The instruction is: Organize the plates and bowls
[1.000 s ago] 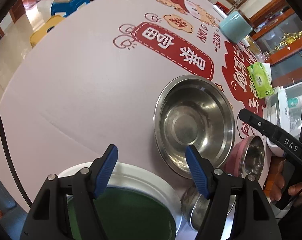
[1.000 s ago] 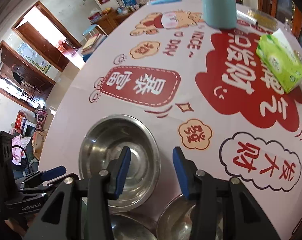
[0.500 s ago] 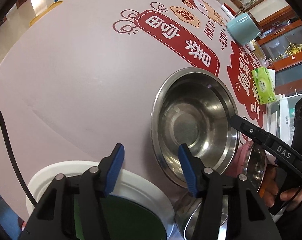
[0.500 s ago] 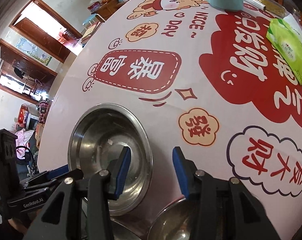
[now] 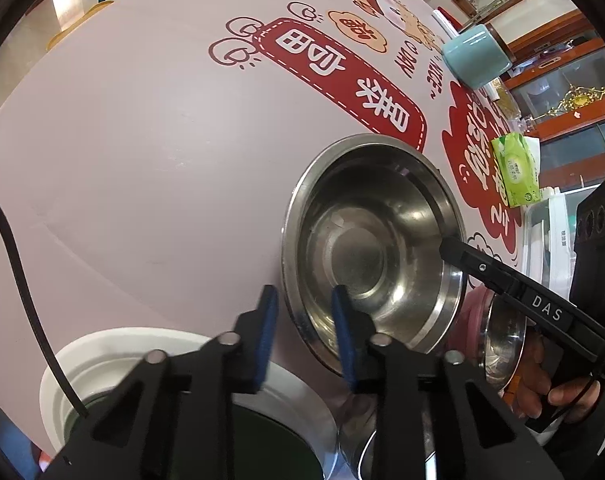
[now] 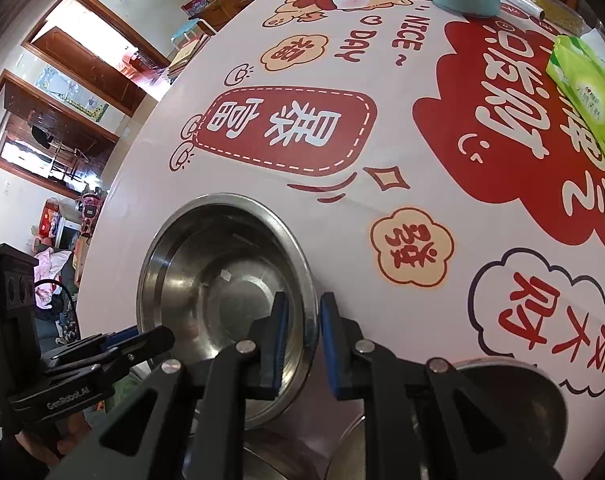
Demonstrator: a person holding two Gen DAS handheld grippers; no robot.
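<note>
Item: large steel bowl [image 5: 372, 248], sitting upright on the printed tablecloth [image 5: 142, 160] towards the table's near edge, with a white-rimmed plate [image 5: 102, 350] at that edge on one side and a pink bowl [image 5: 472, 312] on the other. Step in hand, by judgement: seizing the big bowl by its rim from two sides. The left gripper [image 5: 304, 338] is closing, jaws straddling the near rim, a gap showing at the outer pad. The right gripper [image 6: 304, 344] is narrowing to almost nothing across the opposite rim, apparently pinching it. Next move is calling for an even two-handed lift, then carrying towards whatever stack is intended. Against a second ago: both jaw pairs were standing wide, short of the rim.
</note>
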